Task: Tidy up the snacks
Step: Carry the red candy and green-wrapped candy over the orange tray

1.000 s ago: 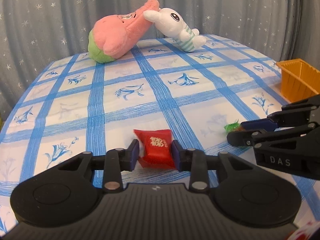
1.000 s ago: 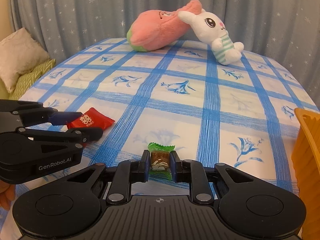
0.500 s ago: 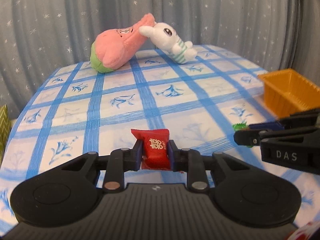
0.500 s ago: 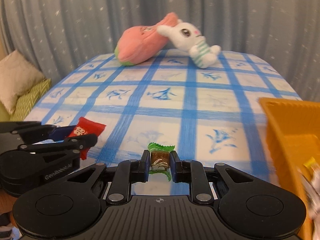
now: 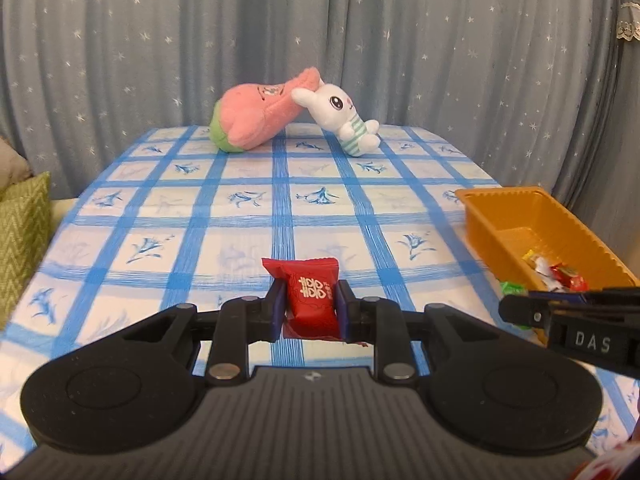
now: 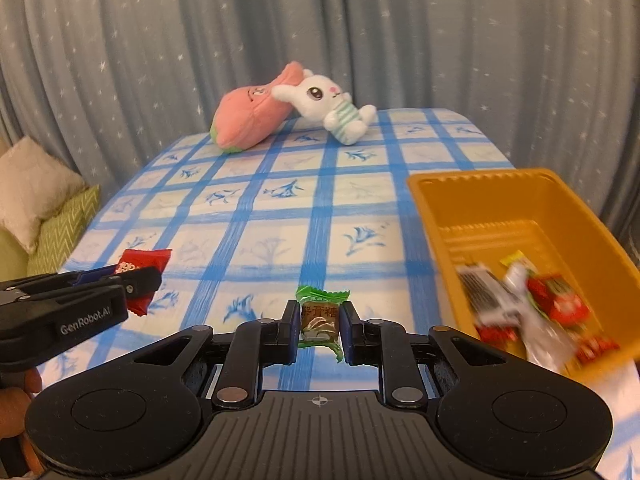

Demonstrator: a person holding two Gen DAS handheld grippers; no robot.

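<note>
At nine o'clock, off the table's edge, a green zigzag cushion (image 5: 22,240) leans under a pale pillow (image 6: 34,188). The left gripper (image 5: 310,310) is squeezed tight on a red snack packet (image 5: 310,300), held clear above the blue-checked tablecloth (image 5: 224,220); white characters are printed on the wrapper, too stylised for me to read. In the right wrist view that same tool carries the label "GenRobot.AI" on its side, with a hand (image 6: 16,396) below it.

At twelve o'clock, far across the table, a pink plush (image 5: 256,116) and a white rabbit toy (image 5: 340,116) lean together against a starry grey curtain (image 5: 440,40).

The right gripper (image 6: 320,322) is clamped fully on a green-wrapped candy (image 6: 320,318), whose brown panel bears three Chinese characters, the last reading "糖". In the left wrist view its side shows "DAS".

At three o'clock sits the orange tray (image 6: 484,196), with several wrapped snacks (image 6: 532,308) inside, blurred.

Compared with a second ago, both tools have lifted their sweets off the cloth and carried them toward the tray: then the tray was only a sliver at the frame edge, now its whole interior shows, and the plush toys look farther away.
</note>
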